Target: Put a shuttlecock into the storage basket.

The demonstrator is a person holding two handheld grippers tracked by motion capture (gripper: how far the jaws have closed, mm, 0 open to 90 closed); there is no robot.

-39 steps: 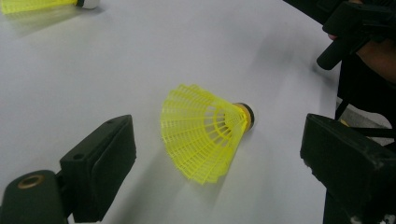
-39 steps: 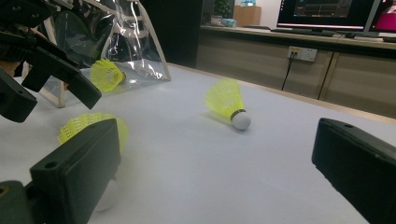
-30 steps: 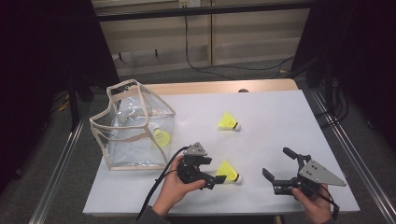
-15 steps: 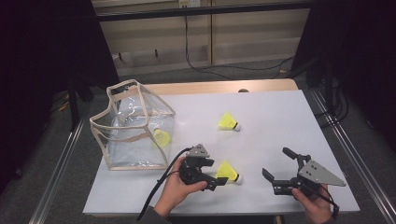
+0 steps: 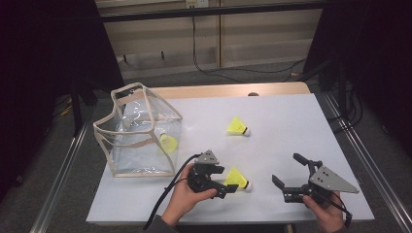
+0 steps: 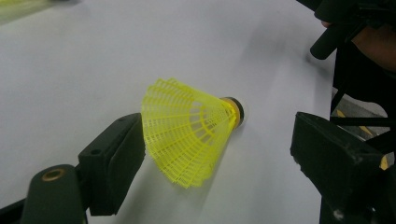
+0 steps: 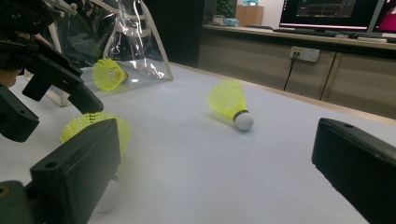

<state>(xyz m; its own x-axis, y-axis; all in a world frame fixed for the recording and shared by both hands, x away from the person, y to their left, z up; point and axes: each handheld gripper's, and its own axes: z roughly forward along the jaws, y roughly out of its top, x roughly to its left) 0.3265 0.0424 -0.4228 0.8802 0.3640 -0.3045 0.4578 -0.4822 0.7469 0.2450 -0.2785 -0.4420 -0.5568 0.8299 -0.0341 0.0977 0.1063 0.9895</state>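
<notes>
White tabletop (image 5: 291,126), high view: near shuttlecock (image 5: 237,178) is bracketed by the closing left gripper (image 5: 226,183); right gripper (image 5: 286,171), at 3 o'clock, is held open. Left gripper view: the light, fragile skirt (image 6: 187,133) is touched by one jaw; gripping near the cork is advised.

There are 3 yellow shuttlecocks (image 5: 236,177) (image 5: 236,126) (image 5: 168,143), 1 clear bag (image 5: 137,131) at the left of the frame, 2 grippers (image 5: 224,180) (image 5: 289,171) and 1 white table (image 5: 291,126).

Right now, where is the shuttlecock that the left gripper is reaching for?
In the high view, the near shuttlecock lies on the white table at front centre, between the left gripper's open jaws, left of the right gripper.
</notes>
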